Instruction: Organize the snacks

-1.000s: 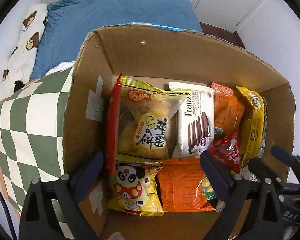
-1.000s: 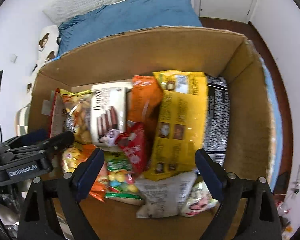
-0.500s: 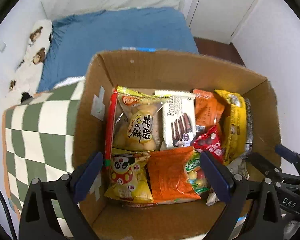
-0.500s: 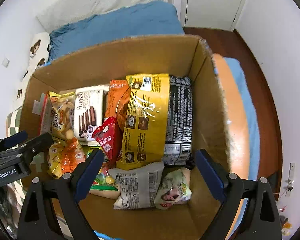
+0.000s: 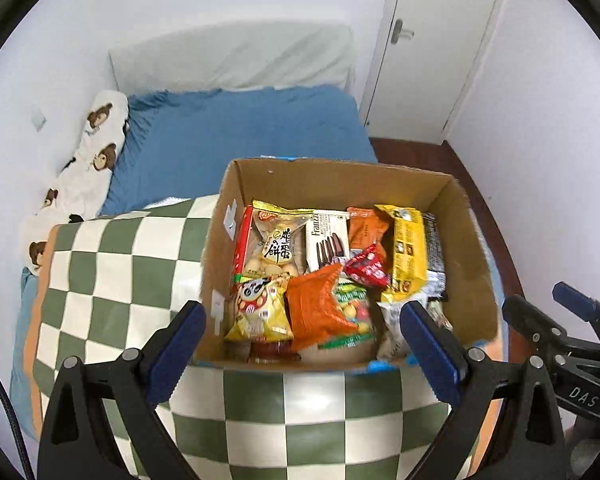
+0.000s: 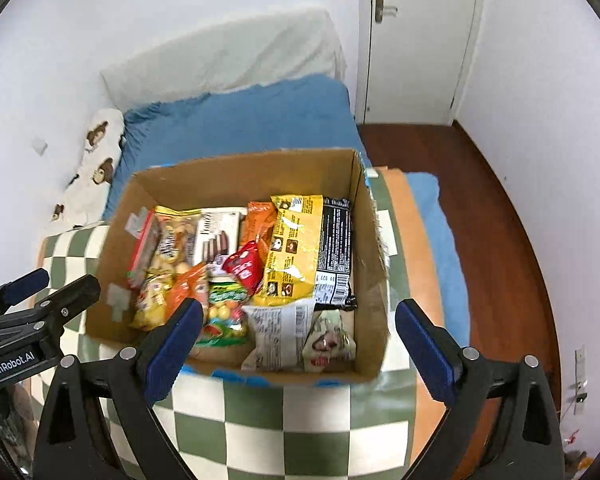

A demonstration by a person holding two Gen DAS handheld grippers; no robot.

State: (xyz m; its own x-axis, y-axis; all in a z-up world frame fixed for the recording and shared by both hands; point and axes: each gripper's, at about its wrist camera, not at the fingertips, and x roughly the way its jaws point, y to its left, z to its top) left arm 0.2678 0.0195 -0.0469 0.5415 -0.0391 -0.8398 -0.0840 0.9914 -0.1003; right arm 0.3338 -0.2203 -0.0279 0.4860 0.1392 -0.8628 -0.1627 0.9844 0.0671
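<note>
Left wrist view: the left gripper [image 5: 302, 334] hangs wide open with nothing in it, above the near edge of the brown cardboard box [image 5: 340, 184] that sits on a green-and-white checkered blanket [image 5: 112, 264]. Inside, a white cookie pack [image 5: 326, 240] reads "Franzz…", next to a yellow panda snack bag [image 5: 260, 306]. The right gripper [image 5: 568, 320] shows "DAS".

Right wrist view: the right gripper [image 6: 298, 330] is spread wide too, empty. The left gripper [image 6: 40, 292] body says "GenRobot.AI". A yellow foil packet [image 6: 294, 250] lies in the box [image 6: 240, 172].
</note>
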